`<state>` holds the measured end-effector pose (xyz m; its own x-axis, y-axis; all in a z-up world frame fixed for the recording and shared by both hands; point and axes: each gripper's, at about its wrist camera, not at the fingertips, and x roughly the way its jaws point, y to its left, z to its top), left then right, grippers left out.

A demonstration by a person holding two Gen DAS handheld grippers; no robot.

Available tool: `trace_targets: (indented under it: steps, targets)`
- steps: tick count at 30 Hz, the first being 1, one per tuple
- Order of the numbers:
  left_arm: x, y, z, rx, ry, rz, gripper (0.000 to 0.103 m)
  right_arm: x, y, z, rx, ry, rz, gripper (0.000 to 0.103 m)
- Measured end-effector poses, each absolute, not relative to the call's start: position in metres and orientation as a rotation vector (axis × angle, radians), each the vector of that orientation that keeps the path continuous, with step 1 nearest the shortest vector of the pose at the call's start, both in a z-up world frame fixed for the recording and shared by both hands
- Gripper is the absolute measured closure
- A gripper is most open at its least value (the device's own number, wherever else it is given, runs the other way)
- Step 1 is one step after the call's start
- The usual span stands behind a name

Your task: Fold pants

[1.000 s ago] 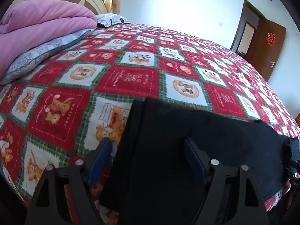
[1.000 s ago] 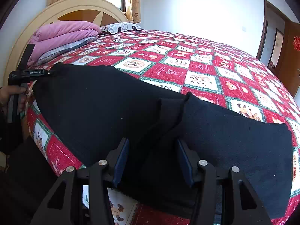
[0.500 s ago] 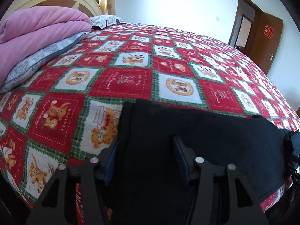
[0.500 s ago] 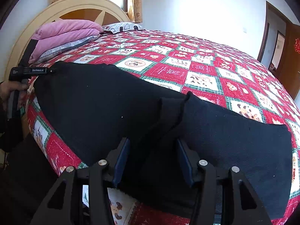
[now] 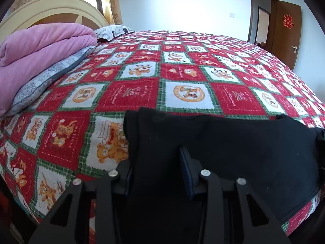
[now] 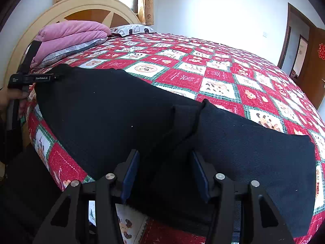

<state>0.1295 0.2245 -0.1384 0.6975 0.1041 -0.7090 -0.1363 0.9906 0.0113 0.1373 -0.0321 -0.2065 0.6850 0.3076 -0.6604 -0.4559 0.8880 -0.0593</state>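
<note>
- Nearest the bed's edge, the right gripper [image 6: 165,172] has its jaws set either side of a raised ridge of the black pants [image 6: 105,109]; whether they pinch the cloth or merely straddle it cannot be told.
- At the far left end of the garment, the left gripper [image 5: 156,168] has cloth between its jaws too; the left jaw is half hidden, so its grip cannot be judged either.
- The pants lie spread lengthwise along the near edge of the red patterned bedspread [image 5: 182,73], soft, limp and probably light, likely to sag and bunch wherever unsupported.
- The corners and doubled edge look the surest hold.
- Beyond, a pink quilt [image 5: 40,44] rests on a grey pillow [image 5: 50,75] by the headboard [image 6: 85,4].
</note>
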Motion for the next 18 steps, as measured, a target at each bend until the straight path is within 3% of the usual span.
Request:
trace_targets:
  steps: [6,18]
  targets:
    - [0.128,0.212,-0.134,0.014,0.792,0.129,0.080,0.137,-0.033,-0.206,-0.218,0.695,0.434,0.049]
    - [0.104,0.204,-0.093,-0.081,0.758,0.023,0.082,0.141,-0.041,-0.199,-0.160,0.716,0.448,0.049]
